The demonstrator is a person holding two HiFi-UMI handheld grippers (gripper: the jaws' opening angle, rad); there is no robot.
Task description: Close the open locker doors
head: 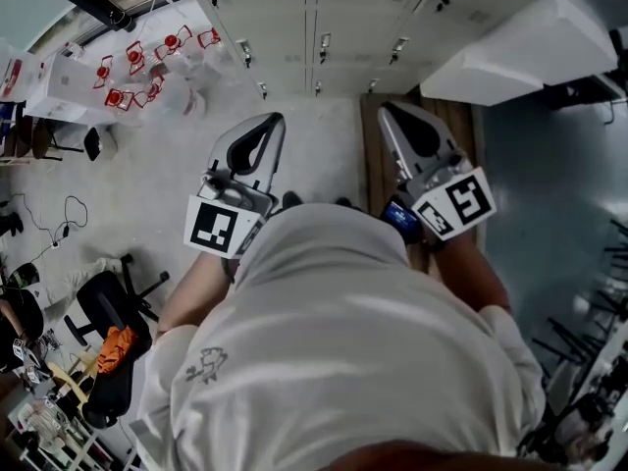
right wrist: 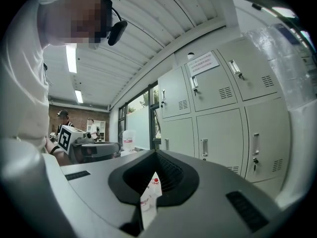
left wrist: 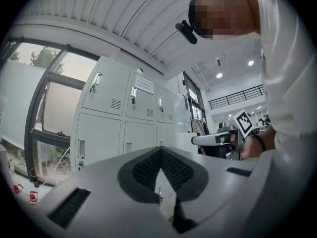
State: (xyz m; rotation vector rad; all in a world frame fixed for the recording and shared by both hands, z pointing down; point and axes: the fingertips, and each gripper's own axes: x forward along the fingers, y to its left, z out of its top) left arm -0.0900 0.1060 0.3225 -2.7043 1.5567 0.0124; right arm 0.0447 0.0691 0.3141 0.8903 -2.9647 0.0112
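Grey metal lockers (head: 324,13): a bank ahead of me, the doors on its visible front shut. Open door (head: 520,52): one pale panel swung out at the right, near my right gripper (head: 388,116). Right gripper: jaws together, nothing between them. Left gripper (head: 273,124): jaws together, empty, well apart from the open door, pointing at the lockers.

Place: shared workroom or lab hall, locker corner.
Storage: bank of grey metal lockers (head: 294,18), vented doors, stacked tiers.
Floor: pale; loose cables (head: 61,226), black office chair (head: 98,312), red-and-white clutter (head: 134,57).
Overhead: ribbed ceiling (left wrist: 99,14), strip lights (right wrist: 71,58).
Edges: tall window (left wrist: 49,118); brick wall (right wrist: 94,114) far off.
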